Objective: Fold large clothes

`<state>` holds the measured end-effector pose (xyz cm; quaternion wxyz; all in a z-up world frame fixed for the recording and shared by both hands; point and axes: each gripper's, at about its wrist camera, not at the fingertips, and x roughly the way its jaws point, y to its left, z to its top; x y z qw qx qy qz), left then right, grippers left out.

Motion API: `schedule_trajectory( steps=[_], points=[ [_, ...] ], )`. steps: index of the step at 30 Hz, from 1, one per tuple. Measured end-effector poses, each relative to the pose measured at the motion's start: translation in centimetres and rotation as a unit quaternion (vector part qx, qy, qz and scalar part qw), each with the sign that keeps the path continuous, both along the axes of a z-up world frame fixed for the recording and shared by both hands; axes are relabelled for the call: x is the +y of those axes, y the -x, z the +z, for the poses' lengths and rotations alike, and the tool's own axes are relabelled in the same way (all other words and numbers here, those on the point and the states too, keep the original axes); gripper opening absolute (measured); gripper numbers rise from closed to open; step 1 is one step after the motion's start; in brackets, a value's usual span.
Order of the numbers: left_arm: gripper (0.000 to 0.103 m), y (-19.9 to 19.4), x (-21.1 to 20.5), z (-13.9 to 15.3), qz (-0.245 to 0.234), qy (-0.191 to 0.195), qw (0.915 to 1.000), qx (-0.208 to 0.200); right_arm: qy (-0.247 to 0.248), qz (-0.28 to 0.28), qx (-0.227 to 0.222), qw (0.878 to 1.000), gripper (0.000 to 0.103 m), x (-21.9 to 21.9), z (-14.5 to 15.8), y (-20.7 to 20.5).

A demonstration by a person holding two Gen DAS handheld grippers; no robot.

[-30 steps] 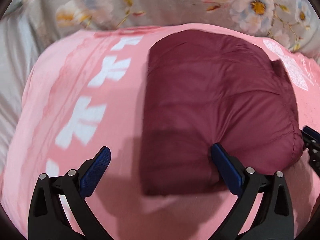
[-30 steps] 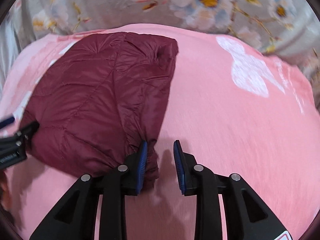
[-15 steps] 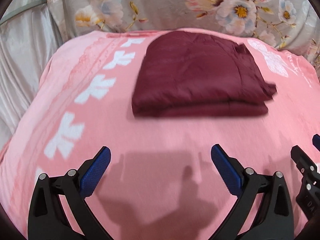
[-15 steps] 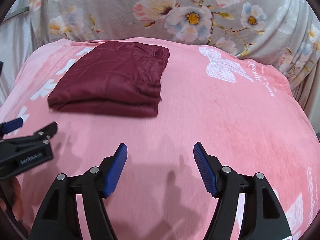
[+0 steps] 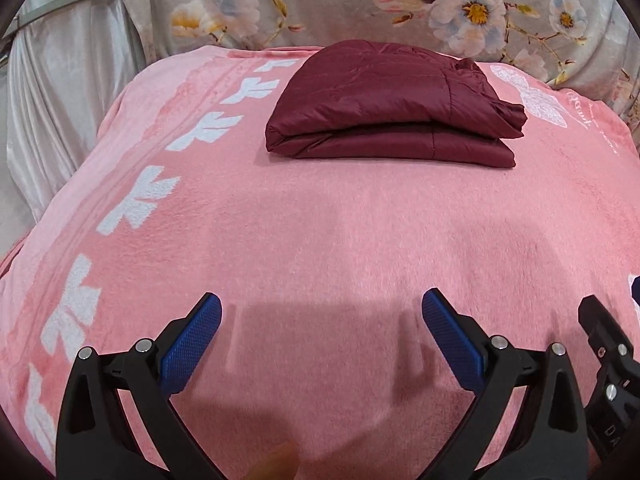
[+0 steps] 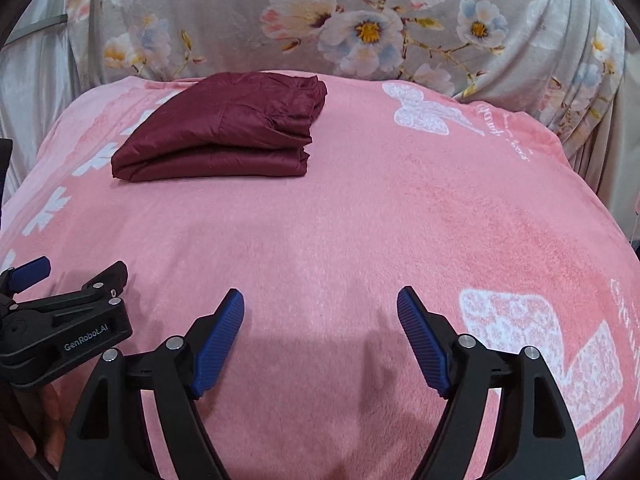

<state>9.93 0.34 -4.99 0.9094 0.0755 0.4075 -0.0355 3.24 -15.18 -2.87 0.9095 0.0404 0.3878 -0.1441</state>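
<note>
A dark red quilted jacket point(image 5: 392, 104) lies folded in a flat stack at the far end of the pink blanket point(image 5: 320, 240); it also shows in the right wrist view point(image 6: 224, 128). My left gripper point(image 5: 320, 320) is open and empty, low over the blanket's near part, well short of the jacket. My right gripper point(image 6: 320, 312) is open and empty, beside it to the right. The left gripper also shows at the left edge of the right wrist view point(image 6: 68, 280).
The pink blanket has white leaf prints point(image 5: 140, 204) along its left side and white butterfly prints point(image 6: 428, 114) on the right. A grey floral cloth point(image 6: 360, 28) hangs behind it. A pale satin curtain point(image 5: 60, 80) hangs at the far left.
Both grippers have pulled back from the folded jacket toward the near edge. The right gripper let go of the jacket's corner and opened wide. The jacket stays folded.
</note>
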Motion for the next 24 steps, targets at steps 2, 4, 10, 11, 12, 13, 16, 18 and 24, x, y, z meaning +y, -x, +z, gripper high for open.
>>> schedule_trajectory(
  steps=[2,4,10,11,12,13,16,18,24],
  points=[
    [0.098,0.0,0.2,0.0,0.004,0.003,1.0000,-0.002,-0.002,0.001,-0.001,1.000,0.078,-0.2,0.0,0.0],
    [0.098,-0.1,0.5,-0.1,0.009,0.009,0.9999,0.002,-0.006,-0.003,0.000,1.000,0.079,-0.4,-0.1,0.0],
    [0.098,-0.2,0.9,-0.2,0.018,0.018,0.9997,0.005,-0.021,-0.021,0.005,1.000,0.079,-1.2,-0.4,-0.1],
    [0.098,-0.2,0.8,-0.2,0.017,0.015,0.9997,0.005,-0.020,-0.022,0.005,1.000,0.079,-1.2,-0.4,0.0],
    [0.098,-0.2,0.7,-0.2,0.015,0.013,0.9998,0.005,-0.018,-0.021,0.004,1.000,0.079,-1.2,-0.4,0.0],
    [0.098,-0.1,0.5,-0.2,0.014,0.010,0.9999,0.003,-0.016,-0.021,0.004,1.000,0.079,-1.1,-0.4,0.0],
    [0.098,0.0,0.2,-0.2,0.010,0.005,0.9999,0.000,-0.005,-0.020,0.004,1.000,0.079,-0.6,-0.3,0.0],
    [0.098,0.0,0.3,-0.1,0.009,0.005,0.9999,-0.001,0.000,-0.019,0.003,1.000,0.079,-0.4,-0.2,0.1],
    [0.098,0.1,0.1,0.0,0.009,0.002,0.9999,-0.005,0.010,-0.016,0.002,1.000,0.079,-0.3,-0.1,0.1]
  ],
)
